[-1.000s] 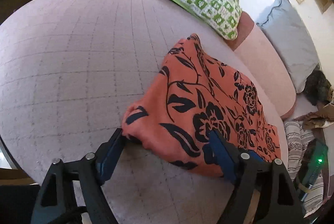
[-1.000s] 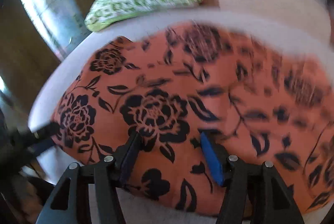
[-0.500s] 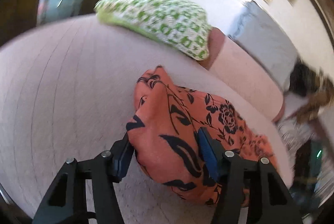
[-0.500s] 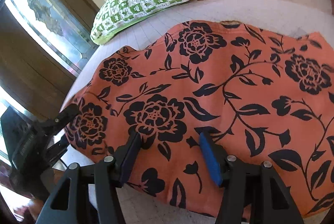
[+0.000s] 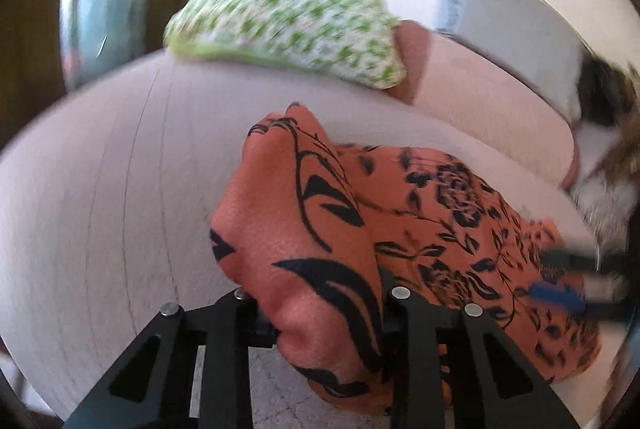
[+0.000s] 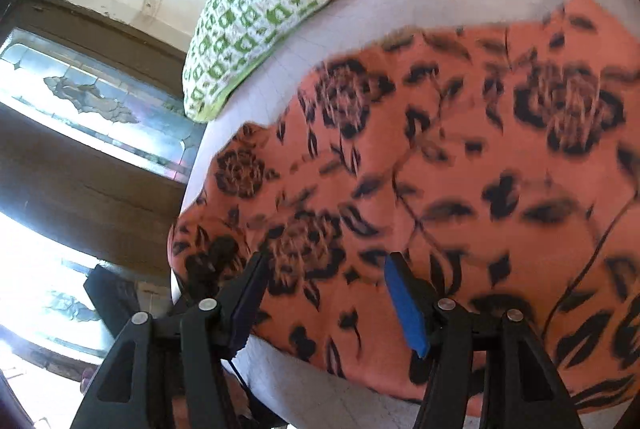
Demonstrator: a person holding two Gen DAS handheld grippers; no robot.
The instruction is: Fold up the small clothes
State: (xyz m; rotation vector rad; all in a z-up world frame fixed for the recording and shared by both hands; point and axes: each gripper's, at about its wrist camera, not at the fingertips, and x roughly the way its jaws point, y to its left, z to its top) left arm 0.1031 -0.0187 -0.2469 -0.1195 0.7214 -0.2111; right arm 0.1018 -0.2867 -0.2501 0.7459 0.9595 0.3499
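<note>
Two hand-held grippers work one orange cloth with black flowers (image 6: pixel 460 165) lying on a pale quilted bed (image 5: pixel 112 189), near its close edge. The left hand-held gripper (image 5: pixel 320 305) has just been closing and now pinches a bunched fold at the cloth's left end. The right hand-held gripper (image 6: pixel 324 293) has its jaws spread over the flat cloth, just opened further, not pinching it. Beyond the cloth, a green-and-white pillow (image 6: pixel 256 9) rests at the bed's far edge.

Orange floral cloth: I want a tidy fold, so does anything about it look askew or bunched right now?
Yes. The left gripper has closed on a thick, bunched corner of the orange cloth, lifted off the bed. The rest lies flat; the right gripper is open over it.
</note>
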